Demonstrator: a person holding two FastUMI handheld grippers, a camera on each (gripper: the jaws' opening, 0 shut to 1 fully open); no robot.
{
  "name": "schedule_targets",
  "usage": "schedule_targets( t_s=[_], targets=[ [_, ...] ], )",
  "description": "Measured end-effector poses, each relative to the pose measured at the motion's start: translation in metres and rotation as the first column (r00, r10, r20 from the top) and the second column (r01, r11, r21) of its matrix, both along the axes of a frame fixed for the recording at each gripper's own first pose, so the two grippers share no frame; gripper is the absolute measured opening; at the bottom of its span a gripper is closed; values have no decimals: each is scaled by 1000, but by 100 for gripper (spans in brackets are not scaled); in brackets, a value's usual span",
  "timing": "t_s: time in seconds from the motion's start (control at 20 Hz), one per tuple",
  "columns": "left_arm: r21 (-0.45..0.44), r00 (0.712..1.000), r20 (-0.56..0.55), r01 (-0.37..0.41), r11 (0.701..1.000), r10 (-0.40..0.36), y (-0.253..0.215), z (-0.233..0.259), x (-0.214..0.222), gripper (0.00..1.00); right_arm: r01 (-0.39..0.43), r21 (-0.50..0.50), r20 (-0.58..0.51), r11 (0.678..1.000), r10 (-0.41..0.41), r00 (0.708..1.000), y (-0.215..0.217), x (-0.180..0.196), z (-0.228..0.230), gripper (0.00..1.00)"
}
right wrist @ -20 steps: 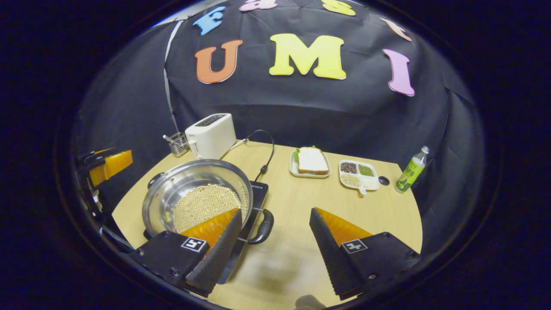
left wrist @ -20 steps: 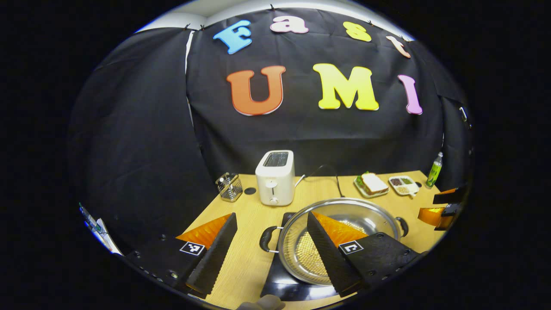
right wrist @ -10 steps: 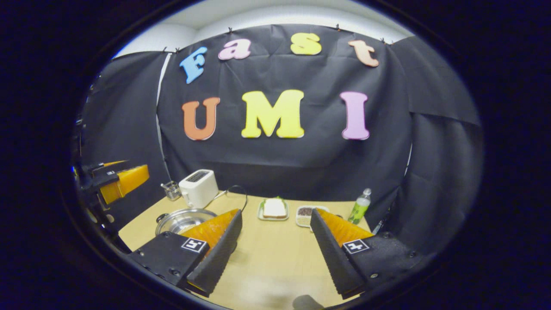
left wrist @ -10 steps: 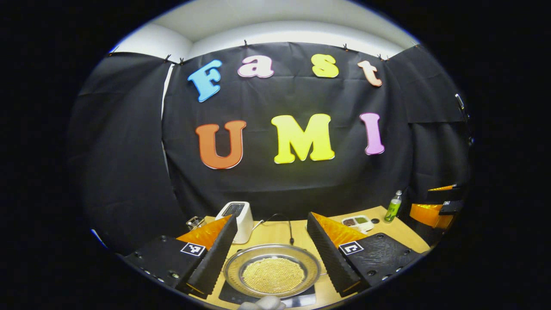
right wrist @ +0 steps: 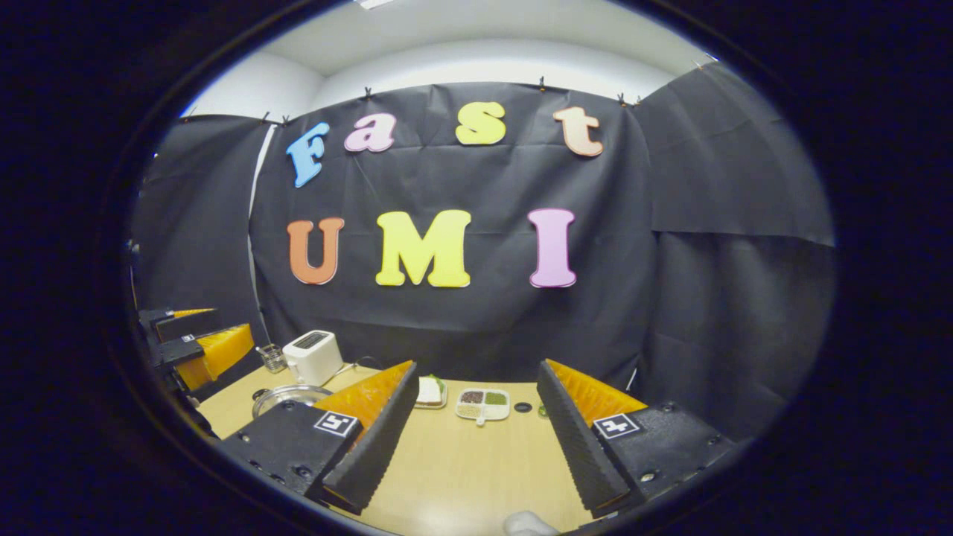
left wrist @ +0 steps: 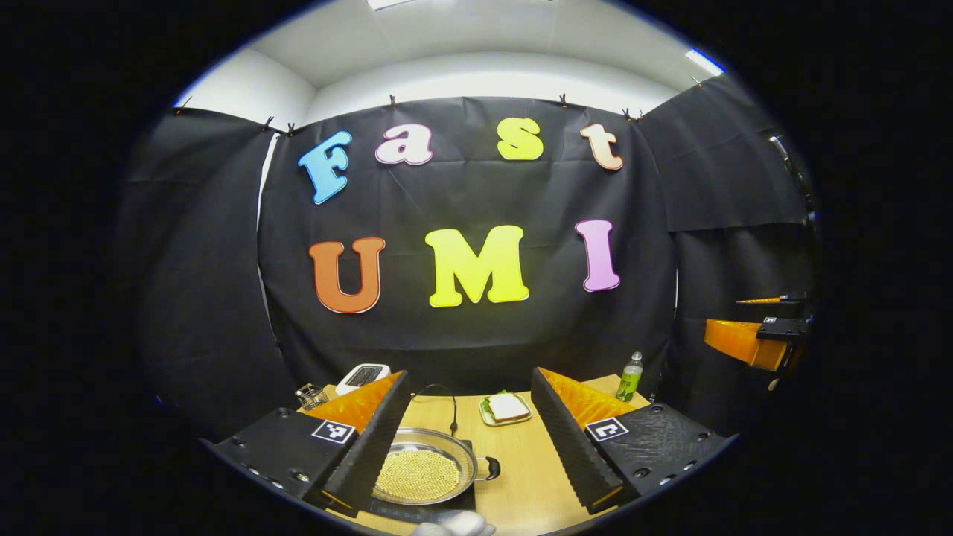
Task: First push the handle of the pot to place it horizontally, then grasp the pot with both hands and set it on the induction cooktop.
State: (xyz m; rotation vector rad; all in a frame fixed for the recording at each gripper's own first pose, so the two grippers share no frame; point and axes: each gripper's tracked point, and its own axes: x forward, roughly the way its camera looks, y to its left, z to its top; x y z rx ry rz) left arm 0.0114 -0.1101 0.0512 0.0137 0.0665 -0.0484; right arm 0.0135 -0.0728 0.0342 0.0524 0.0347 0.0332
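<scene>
In the left gripper view, the left gripper (left wrist: 469, 432) is seen spread wide, its two fingers held well apart above the bench (left wrist: 521, 476) with nothing between them and nothing touched. The inner faces of the fingers (left wrist: 372, 439) are ridged, and a small square marker is carried on each finger base. The right gripper (right wrist: 473, 439) is likewise spread wide in the right gripper view, holding and touching nothing, with the same ridged finger faces.

The pot (left wrist: 424, 473) is found near the front edge of the bench, set on the flat dark induction cooktop (left wrist: 447, 505). It is a round, shallow vessel of shiny metal, filled with small pale yellow grains, and one dark looped handle is seen pointing sideways toward the middle of the bench. In the right gripper view its rim is seen toward the left edge of the bench, partly hidden behind that gripper's finger.

Toward the back edge of the wood-grained bench, a white boxy toaster (right wrist: 313, 356) stands beside a small wire holder (right wrist: 272, 357). A slice of bread on a pale plate (left wrist: 506, 408), a white divided dish (right wrist: 482, 403) of assorted grains, and a green bottle (left wrist: 630, 377) at the back right corner are also seen. A black cord (left wrist: 450, 406) runs from the cooktop toward the back edge.
</scene>
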Motion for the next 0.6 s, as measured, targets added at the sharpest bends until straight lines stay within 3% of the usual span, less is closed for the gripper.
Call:
schedule_targets(
  t_s=[0.6],
  targets=[
    [-15,1000,15,-27,1000,27,-40,10,-21,97,4,20,18,1000,-4,1000,-54,-25,-3,100]
  ],
)
